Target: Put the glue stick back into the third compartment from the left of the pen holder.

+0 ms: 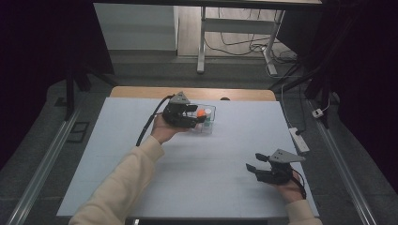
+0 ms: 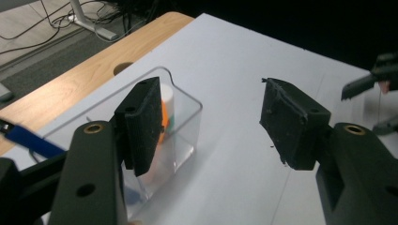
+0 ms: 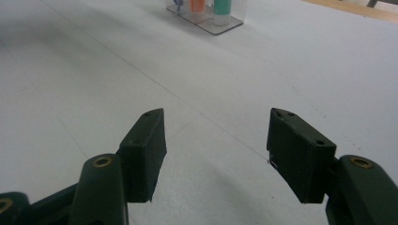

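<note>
A: Start with the biggest thing. What's the layout?

B: A white table, with a clear plastic box standing toward its far edge. Everything else is placed from that box.

A: And the tongs?

B: The left gripper hangs right at the box's near-left side, jaws spread wide, holding nothing. In the left gripper view one pad sits against or just in front of the clear wall; I can't tell whether it touches. The right gripper is well apart from the box, toward the table's near right edge, also wide open and empty.

A: What's inside the box?

B: Small upright containers: an orange one with a white cap beside it, and a teal-green one showing in the right gripper view. Something blue too, too small to name.

A: What might go wrong?

B: My guess: the box looks light. If the left pad pushes its wall, it could slide or tip and spill the containers. Closing blind could also pinch the wall instead of a container.
</note>
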Demonstrator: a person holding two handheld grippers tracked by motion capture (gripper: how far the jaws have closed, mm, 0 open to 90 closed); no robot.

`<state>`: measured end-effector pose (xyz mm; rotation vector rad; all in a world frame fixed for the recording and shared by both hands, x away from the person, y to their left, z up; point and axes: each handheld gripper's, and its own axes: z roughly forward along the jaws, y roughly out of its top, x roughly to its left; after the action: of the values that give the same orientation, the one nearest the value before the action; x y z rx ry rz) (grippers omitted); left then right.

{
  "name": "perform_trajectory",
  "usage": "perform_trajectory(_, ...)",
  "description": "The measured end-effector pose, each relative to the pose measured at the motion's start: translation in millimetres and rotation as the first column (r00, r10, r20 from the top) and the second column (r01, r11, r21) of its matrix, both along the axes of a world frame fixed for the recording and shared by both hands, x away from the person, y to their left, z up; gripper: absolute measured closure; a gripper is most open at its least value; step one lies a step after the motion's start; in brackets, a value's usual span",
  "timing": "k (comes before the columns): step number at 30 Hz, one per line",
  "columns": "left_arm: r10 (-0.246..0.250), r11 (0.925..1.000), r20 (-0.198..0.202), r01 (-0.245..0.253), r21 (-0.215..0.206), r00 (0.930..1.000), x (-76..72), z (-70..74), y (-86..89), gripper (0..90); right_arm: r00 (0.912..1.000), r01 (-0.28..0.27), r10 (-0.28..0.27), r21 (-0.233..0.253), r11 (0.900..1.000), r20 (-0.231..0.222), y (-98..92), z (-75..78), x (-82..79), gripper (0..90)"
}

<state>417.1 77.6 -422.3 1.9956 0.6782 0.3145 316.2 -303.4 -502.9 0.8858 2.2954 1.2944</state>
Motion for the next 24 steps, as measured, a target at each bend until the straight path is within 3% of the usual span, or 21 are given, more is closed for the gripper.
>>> perform_trajectory(7,0.001,0.9997,0.011,-0.002,0.024,0.9999,-23.5,-8.4,16.3,38.6,1.0,0.004,-0.004,0.003,1.0,0.002,-0.3,-0.2,0.0,37.4)
perform_trajectory(9,0.026,0.9992,0.015,-0.026,0.029,0.9995,-31.5,-12.2,22.4,39.2,1.0,0.003,-0.003,-0.004,1.0,0.001,0.0,-0.3,0.1,37.4)
perform_trajectory(14,0.082,0.9962,0.01,-0.082,0.029,0.9966,-51.5,-21.0,41.0,40.0,1.0,0.004,-0.004,-0.014,1.0,0.001,0.7,-0.9,0.2,37.3)
perform_trajectory(24,0.105,0.9945,0.003,-0.105,0.002,0.9945,-94.0,-36.5,78.3,39.9,1.0,0.001,-0.001,-0.02,1.0,0.0,0.3,-1.6,0.4,37.3)
